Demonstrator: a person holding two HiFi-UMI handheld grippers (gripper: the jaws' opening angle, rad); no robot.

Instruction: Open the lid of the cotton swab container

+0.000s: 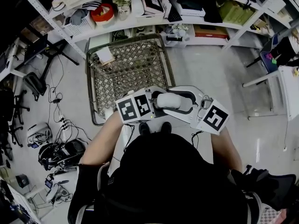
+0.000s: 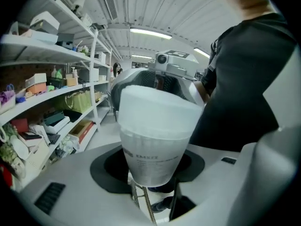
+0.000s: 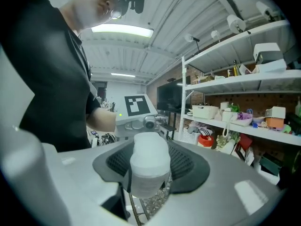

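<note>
My left tongs [image 2: 153,147] grip the cotton swab container [image 1: 169,101] with jaws wide; my right tongs [image 3: 149,171] clamp its lid [image 3: 149,149], which is still on, so the opening itself remains.

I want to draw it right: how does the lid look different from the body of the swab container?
The lid is plain cloudy white; the body is clearer and carries dark print. The lid looks wider than the body, which narrows toward its base. Both are round, and they are joined: the lid is on.
</note>
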